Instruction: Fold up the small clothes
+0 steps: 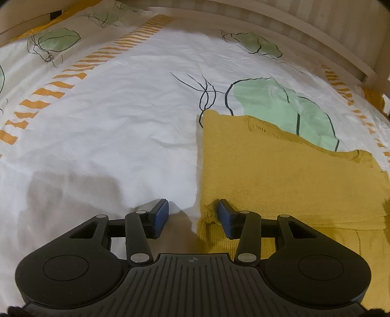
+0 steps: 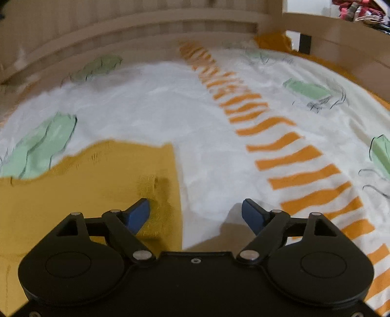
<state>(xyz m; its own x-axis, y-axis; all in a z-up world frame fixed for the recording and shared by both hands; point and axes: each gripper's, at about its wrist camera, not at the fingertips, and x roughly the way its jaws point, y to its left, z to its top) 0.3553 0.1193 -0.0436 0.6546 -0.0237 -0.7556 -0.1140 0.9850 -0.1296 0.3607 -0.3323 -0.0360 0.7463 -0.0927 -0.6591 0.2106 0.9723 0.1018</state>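
Observation:
A mustard-yellow knitted garment (image 1: 280,175) lies folded flat on the bed, filling the right half of the left wrist view. My left gripper (image 1: 193,217) is open and straddles its near left edge: the right pad (image 1: 225,217) rests over the knit and the left pad (image 1: 160,215) over the bare sheet, neither pressing on the cloth. In the right wrist view the same garment (image 2: 85,185) lies at the lower left. My right gripper (image 2: 196,214) stands wide open across its right edge, with one pad (image 2: 139,214) above the knit and the other (image 2: 253,214) above the sheet.
The bed cover (image 1: 121,117) is white, printed with green leaves and an orange striped band (image 2: 280,146). A wooden bed rail (image 2: 146,26) runs along the far side. Some colourful clothes (image 2: 358,9) lie beyond the rail at the top right.

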